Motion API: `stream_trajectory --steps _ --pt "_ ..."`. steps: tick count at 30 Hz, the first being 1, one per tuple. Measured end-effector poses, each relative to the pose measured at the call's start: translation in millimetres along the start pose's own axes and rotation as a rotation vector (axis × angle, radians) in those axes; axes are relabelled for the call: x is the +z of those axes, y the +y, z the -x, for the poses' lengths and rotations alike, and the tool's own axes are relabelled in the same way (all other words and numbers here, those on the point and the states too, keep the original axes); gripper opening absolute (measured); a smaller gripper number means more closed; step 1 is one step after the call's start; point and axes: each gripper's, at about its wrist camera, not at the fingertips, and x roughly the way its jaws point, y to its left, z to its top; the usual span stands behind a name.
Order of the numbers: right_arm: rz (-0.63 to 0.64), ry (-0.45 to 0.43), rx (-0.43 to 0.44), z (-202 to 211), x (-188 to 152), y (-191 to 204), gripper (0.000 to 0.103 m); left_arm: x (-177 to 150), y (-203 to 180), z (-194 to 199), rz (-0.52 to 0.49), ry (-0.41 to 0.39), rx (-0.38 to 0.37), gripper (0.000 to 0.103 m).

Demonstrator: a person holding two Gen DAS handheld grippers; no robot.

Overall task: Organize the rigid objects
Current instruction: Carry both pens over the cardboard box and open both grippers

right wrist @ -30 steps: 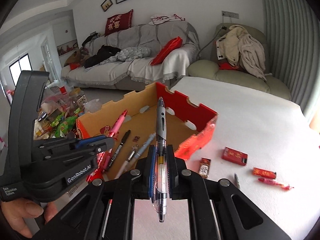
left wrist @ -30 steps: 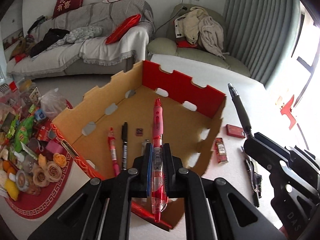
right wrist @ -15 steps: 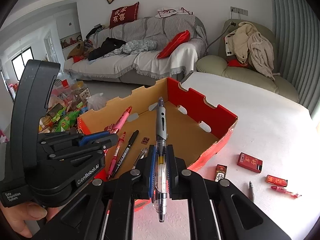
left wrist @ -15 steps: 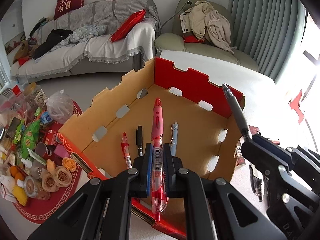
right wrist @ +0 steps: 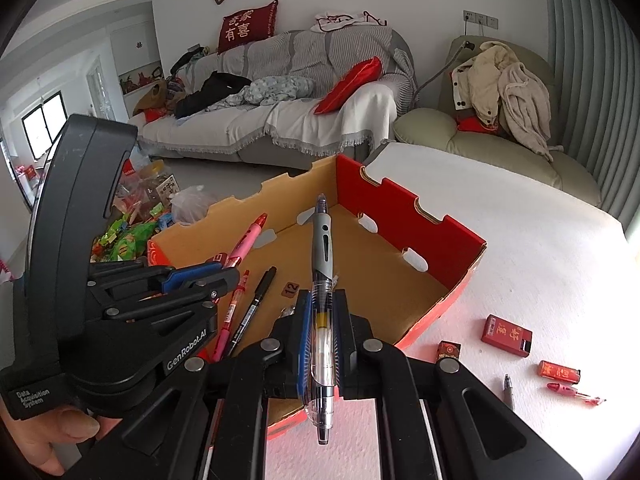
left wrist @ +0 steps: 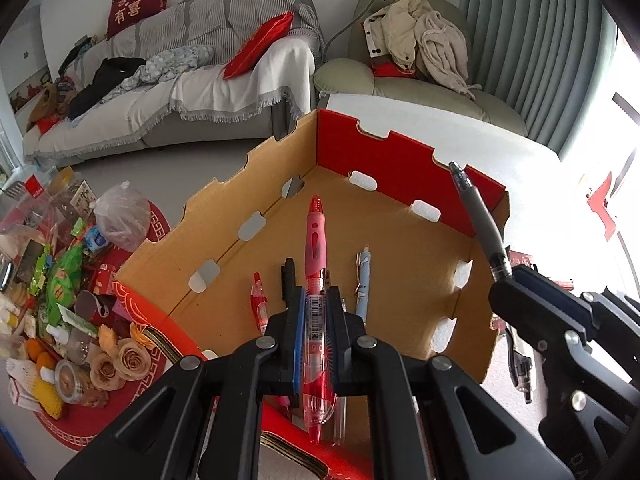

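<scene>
My left gripper (left wrist: 316, 308) is shut on a red-pink pen (left wrist: 315, 240) that points forward over the open cardboard box (left wrist: 400, 160) with red walls. On the box floor below lie a red pen (left wrist: 259, 304), a black marker (left wrist: 287, 276) and a light blue pen (left wrist: 362, 280). My right gripper (right wrist: 322, 308) is shut on a grey, clear-barrelled pen (right wrist: 322, 240), held above the near part of the box (right wrist: 400, 208). In the right wrist view the left gripper (right wrist: 224, 276) hangs at the left with its pink pen (right wrist: 248, 240). The right gripper (left wrist: 508, 284) shows at the right of the left wrist view.
On the white table right of the box lie a red packet (right wrist: 506, 330), a small red box (right wrist: 448, 350), a red tube (right wrist: 558, 369) and two more pens (right wrist: 508, 386). Snacks and paper roses (left wrist: 60, 300) crowd the floor left of the box. A sofa stands beyond.
Both grippers have advanced toward the box, which now looms larger and nearer below them. Each still holds its pen the same way.
</scene>
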Motion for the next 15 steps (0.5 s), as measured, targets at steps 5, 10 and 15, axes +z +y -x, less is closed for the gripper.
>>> stream_trajectory --steps 5,10,15 --pt "-0.006 0.011 0.001 -6 1 -1 0.011 1 0 -5 -0.003 0.007 0.002 0.01" --pt "-0.007 0.017 0.0 -10 4 -2 0.011 2 3 -10 -0.001 0.014 0.006 0.01" --pt "-0.014 0.024 -0.001 -14 5 -3 0.011 3 7 -15 0.005 0.023 0.009 0.01"
